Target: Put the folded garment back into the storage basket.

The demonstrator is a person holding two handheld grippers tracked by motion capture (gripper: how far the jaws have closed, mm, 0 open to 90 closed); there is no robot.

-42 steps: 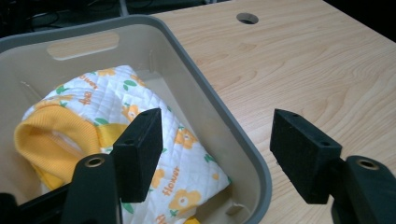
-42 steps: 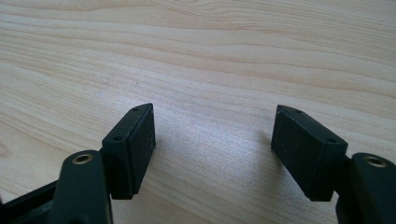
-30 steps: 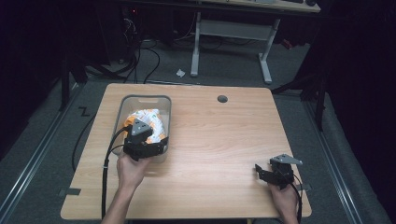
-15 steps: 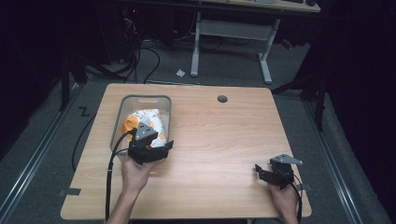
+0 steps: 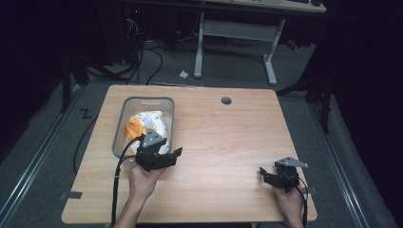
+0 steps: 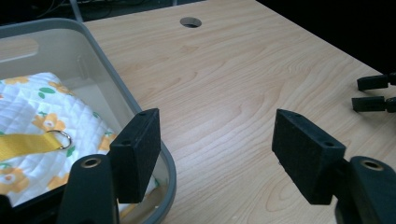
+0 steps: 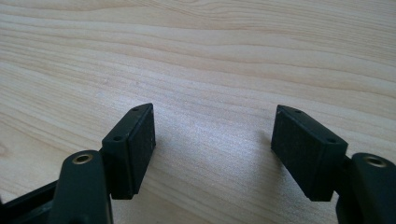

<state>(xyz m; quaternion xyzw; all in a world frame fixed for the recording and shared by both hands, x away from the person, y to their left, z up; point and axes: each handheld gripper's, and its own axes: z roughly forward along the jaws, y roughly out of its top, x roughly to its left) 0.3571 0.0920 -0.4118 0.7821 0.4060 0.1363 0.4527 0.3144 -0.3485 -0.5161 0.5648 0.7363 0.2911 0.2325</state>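
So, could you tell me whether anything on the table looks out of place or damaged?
Nothing stands out. The floral quilted cloth item with its yellow strap lies inside the grey bin, nothing spilled on the wooden table. The left tool is beside the bin's near corner, open and empty; the right tool is open too.

A light wooden table with a round cable hole stands on grey carpet. At the top centre of the frame a white-legged desk rises, cables trail upper left, and the edges lie dark.
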